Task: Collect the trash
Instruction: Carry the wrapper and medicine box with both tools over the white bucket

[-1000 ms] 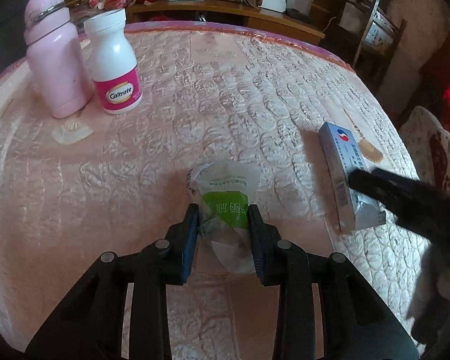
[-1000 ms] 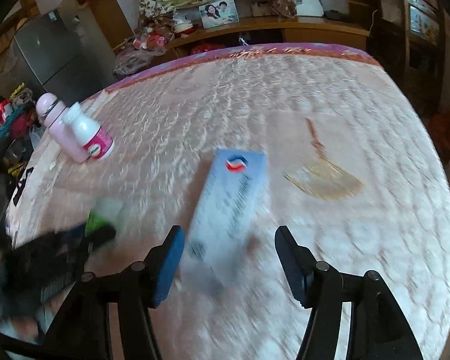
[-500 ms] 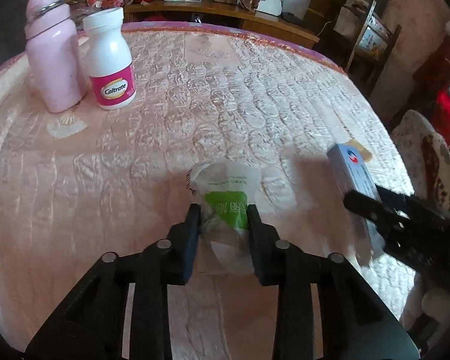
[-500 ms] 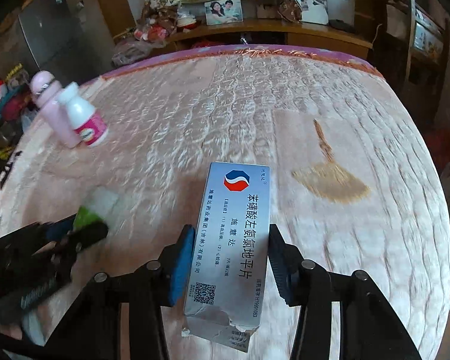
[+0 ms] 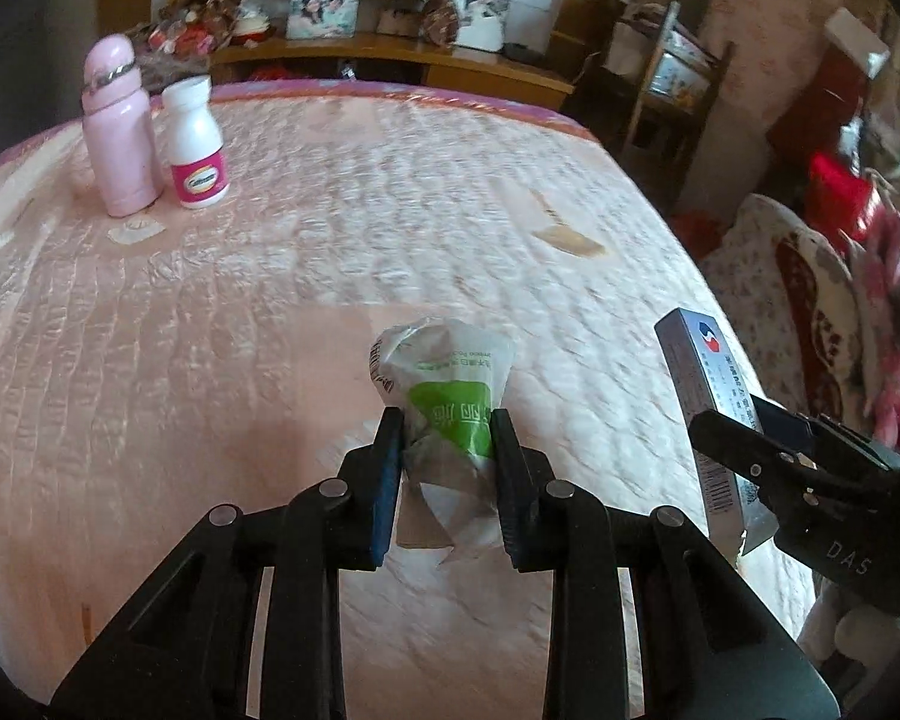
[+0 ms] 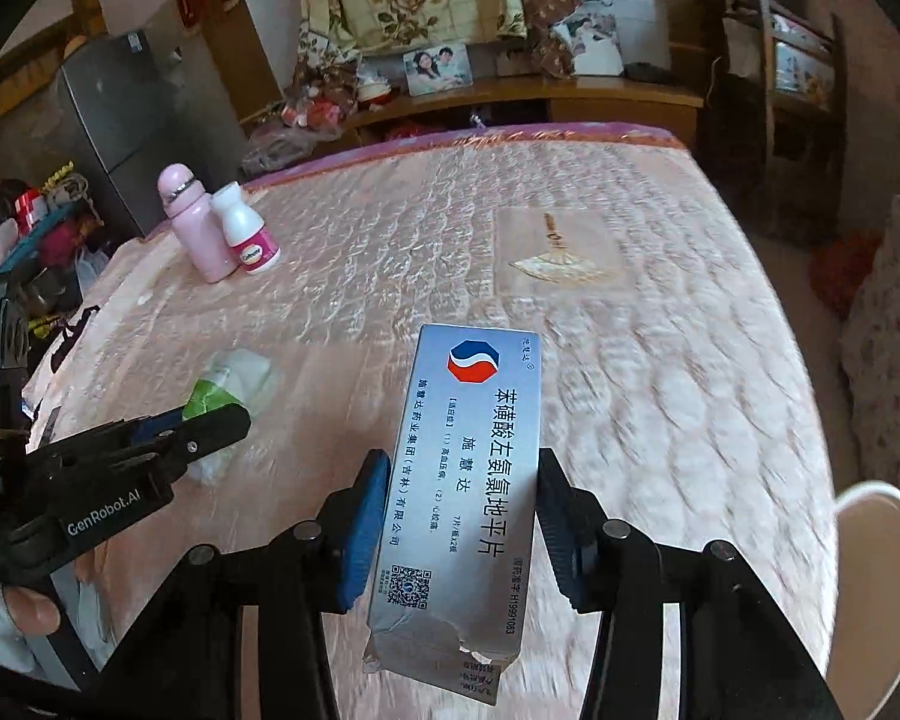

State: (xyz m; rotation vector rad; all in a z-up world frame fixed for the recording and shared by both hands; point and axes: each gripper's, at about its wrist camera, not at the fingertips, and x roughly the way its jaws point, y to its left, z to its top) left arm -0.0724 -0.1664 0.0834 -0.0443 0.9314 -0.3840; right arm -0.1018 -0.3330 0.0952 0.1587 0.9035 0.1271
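Left gripper: clenched on crumpled wrapper; black fingers with blue pads pressed against both sides; fingers pointing forward and slightly down over bed cover.
Right gripper: clenched on medicine box; pads flat against the long side faces; box tilted up, far end raised off the cover.
Wrapper, material: thin translucent plastic film, creased, with a green printed panel; position above the near middle of the bed cover, contact with the cover not determinable.
Box, material: silver-blue glossy card, long rectangular form, red-and-blue octagon logo, Chinese print, QR code; near flap torn and ragged.
Left view only: narrow side face of the box with barcode; right gripper body marked "DAS"; patterned cushions right of the bed.
Right view only: full printed top face of the box; left gripper body marked "GenRobot.AI"; grey refrigerator; white round rim at lower right.
Both views: pink flask and white pill bottle upright, side by side, far left on the cover; embroidered fan motif.
Bed cover, texture: pink quilted satin, shiny, purple far border.
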